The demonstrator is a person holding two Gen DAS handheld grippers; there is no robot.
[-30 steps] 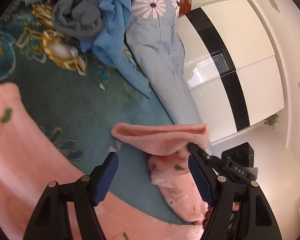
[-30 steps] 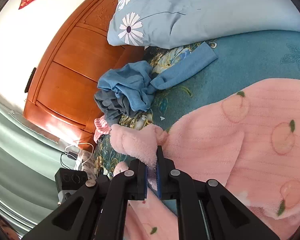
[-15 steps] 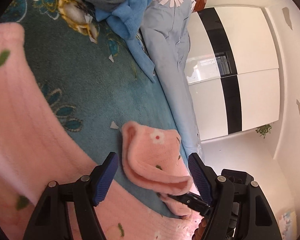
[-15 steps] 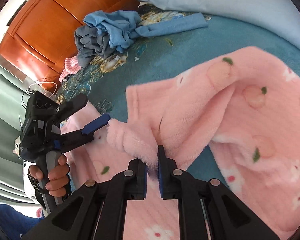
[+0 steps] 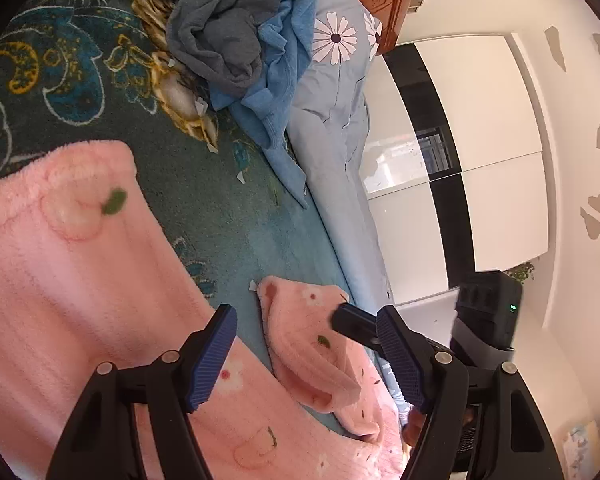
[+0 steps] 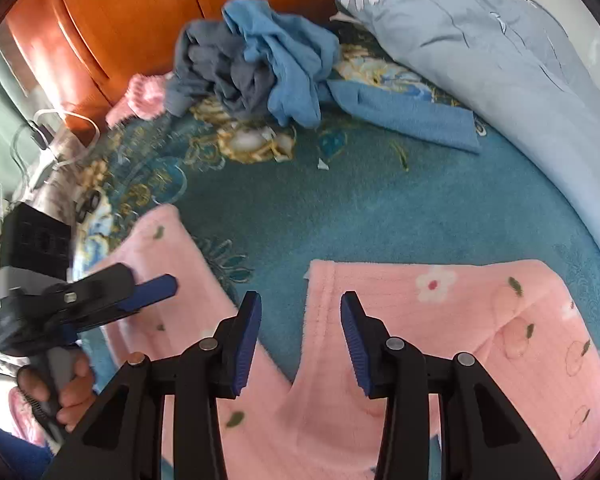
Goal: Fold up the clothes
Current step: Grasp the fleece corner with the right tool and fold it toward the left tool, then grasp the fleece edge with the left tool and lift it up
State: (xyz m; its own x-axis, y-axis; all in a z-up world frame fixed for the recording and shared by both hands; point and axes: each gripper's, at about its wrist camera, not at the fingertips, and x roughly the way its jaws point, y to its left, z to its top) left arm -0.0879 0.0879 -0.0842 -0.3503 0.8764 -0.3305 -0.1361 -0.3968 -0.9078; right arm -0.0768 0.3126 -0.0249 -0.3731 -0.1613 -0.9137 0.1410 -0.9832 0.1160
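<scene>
The left gripper (image 5: 306, 350) had its jaws wide apart with nothing between them, hanging over the pink garment (image 5: 80, 288), which lay spread on the teal bedspread (image 5: 228, 216). Just beyond its right pad a folded pink flap (image 5: 304, 344) lay on the spread, and the right gripper's tip touched that flap's far edge. The right gripper (image 6: 300, 338) was also apart and empty, with bare bedspread under the gap and the flap's edge (image 6: 440, 320) beneath its right pad. The left gripper (image 6: 140, 292) showed to its left over the other pink panel, with the hand (image 6: 66, 390) on its handle. Well ahead of both lay a grey and blue pile (image 6: 260, 72), and to the right a daisy pillow (image 6: 460, 32)
</scene>
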